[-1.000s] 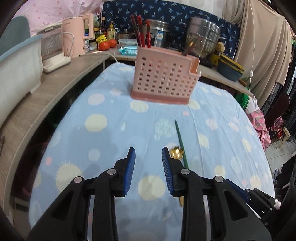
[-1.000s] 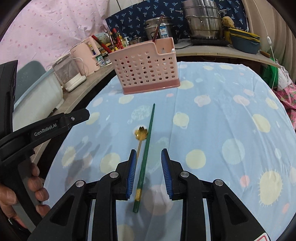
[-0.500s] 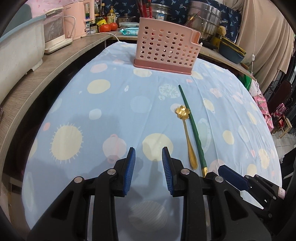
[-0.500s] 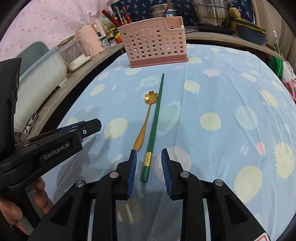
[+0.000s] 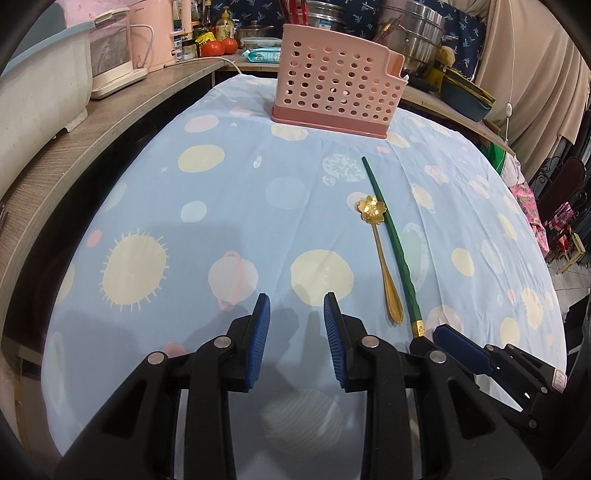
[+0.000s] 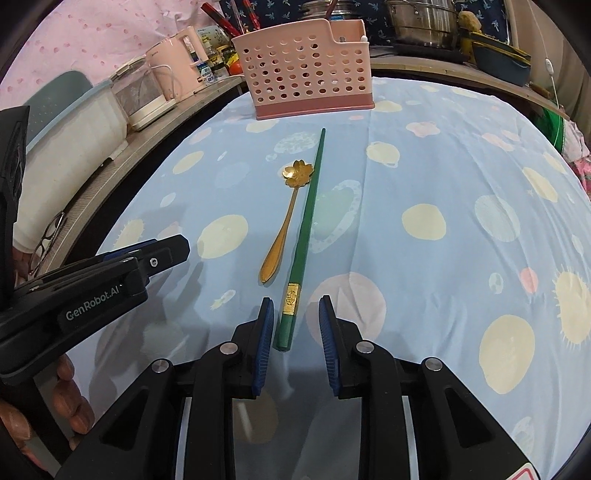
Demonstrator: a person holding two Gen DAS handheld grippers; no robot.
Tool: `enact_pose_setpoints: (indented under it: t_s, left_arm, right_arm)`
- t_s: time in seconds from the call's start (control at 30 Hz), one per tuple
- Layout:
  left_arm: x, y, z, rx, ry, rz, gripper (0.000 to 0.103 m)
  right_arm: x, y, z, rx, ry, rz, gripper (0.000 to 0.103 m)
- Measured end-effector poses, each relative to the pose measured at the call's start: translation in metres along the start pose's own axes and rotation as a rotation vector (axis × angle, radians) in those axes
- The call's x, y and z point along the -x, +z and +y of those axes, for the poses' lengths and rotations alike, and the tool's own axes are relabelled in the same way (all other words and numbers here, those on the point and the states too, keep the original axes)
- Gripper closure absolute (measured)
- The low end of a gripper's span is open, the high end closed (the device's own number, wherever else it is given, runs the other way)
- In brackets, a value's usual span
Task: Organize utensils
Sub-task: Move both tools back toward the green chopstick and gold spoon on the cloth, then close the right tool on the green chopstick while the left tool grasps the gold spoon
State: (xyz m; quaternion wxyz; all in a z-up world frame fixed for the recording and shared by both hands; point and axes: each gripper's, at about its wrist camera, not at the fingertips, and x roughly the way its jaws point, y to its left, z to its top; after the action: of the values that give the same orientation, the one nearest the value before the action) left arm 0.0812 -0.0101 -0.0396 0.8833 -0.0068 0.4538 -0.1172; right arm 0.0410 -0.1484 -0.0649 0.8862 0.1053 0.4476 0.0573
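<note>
A green chopstick [image 6: 306, 229] and a gold flower-headed spoon [image 6: 286, 212] lie side by side on the blue dotted tablecloth [image 6: 424, 177], pointing toward a pink perforated utensil holder [image 6: 306, 70] at the far edge. My right gripper [image 6: 296, 321] is open, its jaws either side of the chopstick's near end. My left gripper [image 5: 296, 321] is open and empty, left of the spoon [image 5: 380, 254] and chopstick [image 5: 393, 240]. The holder [image 5: 336, 88] stands beyond. The right gripper shows in the left wrist view [image 5: 458, 347].
A wooden counter [image 5: 74, 140] curves around the left and back with a pink kettle [image 5: 155, 33], a white appliance [image 5: 110, 55], tomatoes, bottles and steel pots [image 5: 421, 33]. A dark bowl [image 5: 465, 96] sits at the back right. Glasses [image 6: 46, 240] lie on the counter.
Both grippers have drawn back toward the near edge of the table. The right gripper's jaws now straddle the chopstick's near end. Spoon, chopstick and holder have not moved.
</note>
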Motion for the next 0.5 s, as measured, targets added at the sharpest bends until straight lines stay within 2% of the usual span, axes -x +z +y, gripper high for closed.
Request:
enact_pose_setpoints:
  t_s: [0.07,0.33,0.5]
  left_arm:
    - [-0.001,0.000,0.000,0.002,0.003,0.001,0.067]
    - [-0.002,-0.002,-0.003,-0.002,-0.002,0.009,0.067]
    - [-0.003,-0.003,-0.005,-0.006,-0.006,0.014,0.063]
  right_arm:
    - [-0.001,0.001,0.000,0.004,-0.007,-0.002,0.081]
    - [-0.003,0.002,-0.008,-0.014,-0.025,-0.006,0.096]
    - [-0.002,0.002,-0.011,-0.019,-0.036,-0.013,0.096]
